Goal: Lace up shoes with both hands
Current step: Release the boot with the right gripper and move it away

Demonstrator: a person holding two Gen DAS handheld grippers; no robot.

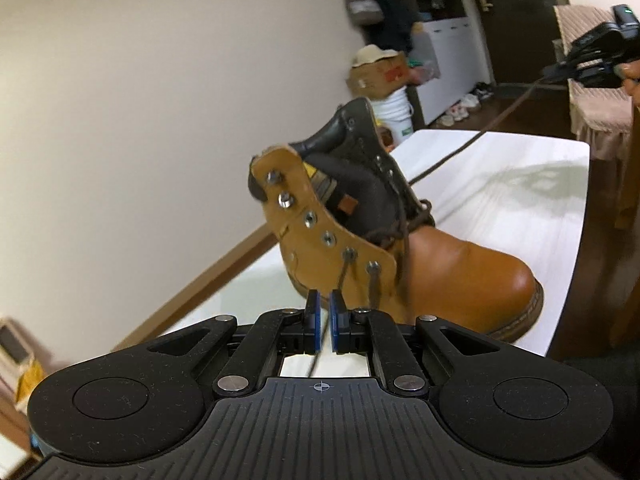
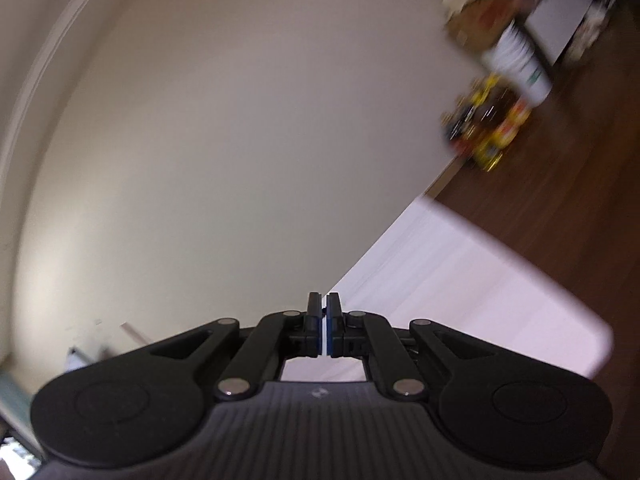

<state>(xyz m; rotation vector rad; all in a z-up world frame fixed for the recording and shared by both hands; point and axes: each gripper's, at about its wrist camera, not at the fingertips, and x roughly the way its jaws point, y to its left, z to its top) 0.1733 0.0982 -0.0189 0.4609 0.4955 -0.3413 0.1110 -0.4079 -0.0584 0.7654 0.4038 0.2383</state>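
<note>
A tan leather boot (image 1: 460,276) with a dark tongue stands on the white table (image 1: 520,208), its eyelet flap turned toward me. A dark lace (image 1: 343,276) comes straight out of a lower eyelet and runs between the fingers of my left gripper (image 1: 325,308), which is shut on it with a narrow gap left. The other lace end (image 1: 480,132) stretches taut from the boot up to my right gripper (image 1: 560,71) at the far right, held by a hand (image 1: 632,76). In the right wrist view the right gripper (image 2: 324,312) is shut; no lace or boot shows there.
Past the table stand a cardboard box (image 1: 380,74) on a white bucket (image 1: 394,114), shoes on the floor (image 1: 464,106) and a cloth-covered chair (image 1: 592,92). A beige wall runs along the table's left side. The blurred right wrist view shows a table corner (image 2: 460,280) and yellow clutter (image 2: 484,124).
</note>
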